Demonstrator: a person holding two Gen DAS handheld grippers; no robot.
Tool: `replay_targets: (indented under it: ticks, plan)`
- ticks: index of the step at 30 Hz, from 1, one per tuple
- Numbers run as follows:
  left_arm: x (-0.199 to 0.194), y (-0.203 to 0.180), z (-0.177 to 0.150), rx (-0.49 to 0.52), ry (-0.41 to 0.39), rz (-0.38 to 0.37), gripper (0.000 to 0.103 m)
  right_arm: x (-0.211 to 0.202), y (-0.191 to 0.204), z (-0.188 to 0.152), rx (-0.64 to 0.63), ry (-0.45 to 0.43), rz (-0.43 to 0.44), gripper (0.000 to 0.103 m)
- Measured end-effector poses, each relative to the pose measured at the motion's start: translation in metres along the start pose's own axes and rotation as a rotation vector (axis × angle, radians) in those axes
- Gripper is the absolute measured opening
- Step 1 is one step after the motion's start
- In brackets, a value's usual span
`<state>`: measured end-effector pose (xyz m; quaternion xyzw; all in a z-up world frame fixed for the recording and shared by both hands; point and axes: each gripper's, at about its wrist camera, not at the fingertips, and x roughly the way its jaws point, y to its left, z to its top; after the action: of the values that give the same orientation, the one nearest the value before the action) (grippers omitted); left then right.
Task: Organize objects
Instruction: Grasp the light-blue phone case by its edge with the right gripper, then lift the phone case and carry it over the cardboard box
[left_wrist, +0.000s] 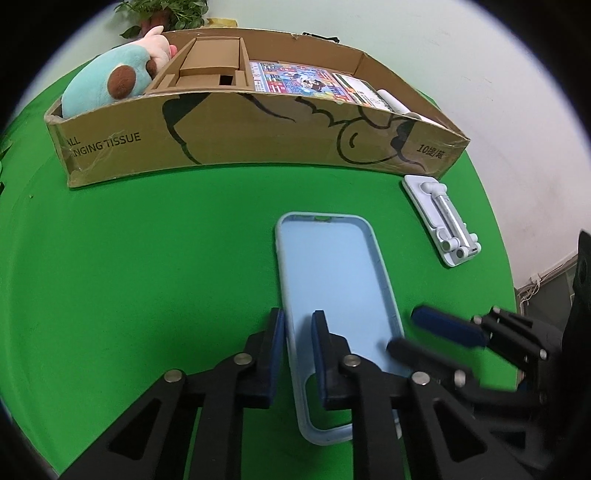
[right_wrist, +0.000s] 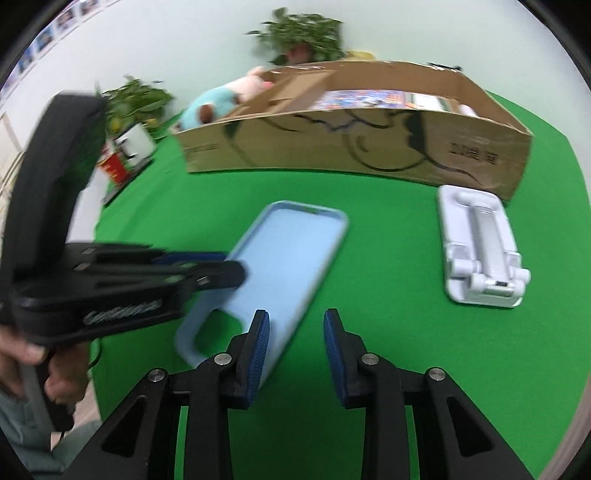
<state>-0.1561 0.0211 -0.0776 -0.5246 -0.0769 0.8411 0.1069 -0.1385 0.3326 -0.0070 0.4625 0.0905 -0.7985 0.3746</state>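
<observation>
Lying open side up on the green surface (left_wrist: 147, 258), the blue phone case (left_wrist: 332, 273) sits in front of the cardboard box (left_wrist: 258, 133). The left gripper (left_wrist: 298, 325) clamps the case's left edge between narrow jaws. The right gripper (right_wrist: 295, 325) hovers at the case's right edge, jaws spread and holding nothing. A white stand (right_wrist: 480, 243) lies right of the case, near the box. The box holds a plush toy (left_wrist: 107, 85).
</observation>
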Motion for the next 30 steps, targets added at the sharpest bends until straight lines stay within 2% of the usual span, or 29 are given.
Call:
replay_targets:
  ticks: [4, 9, 14, 19, 24, 30]
  plan:
    - [0.000, 0.000, -0.001, 0.001, 0.006, -0.011, 0.009, 0.004, 0.000, 0.005, 0.001, 0.007, -0.013, 0.020]
    - [0.000, -0.005, -0.002, 0.014, 0.002, 0.012, 0.007, 0.006, 0.001, 0.003, 0.017, 0.013, -0.010, 0.019]
    - [-0.008, -0.010, -0.001, 0.020, -0.019, 0.026, 0.006, 0.004, -0.003, 0.005, 0.045, 0.010, -0.007, 0.010]
    - [-0.033, -0.021, 0.009, 0.049, -0.098, 0.041, 0.006, -0.021, -0.004, 0.014, 0.035, -0.089, -0.014, 0.006]
    - [-0.066, -0.037, 0.027, 0.085, -0.211, 0.067, 0.006, -0.065, 0.003, 0.039, -0.002, -0.241, -0.048, 0.006]
    - [-0.094, -0.044, 0.054, 0.108, -0.314, 0.075, 0.006, -0.094, 0.007, 0.070, -0.029, -0.330, -0.071, 0.005]
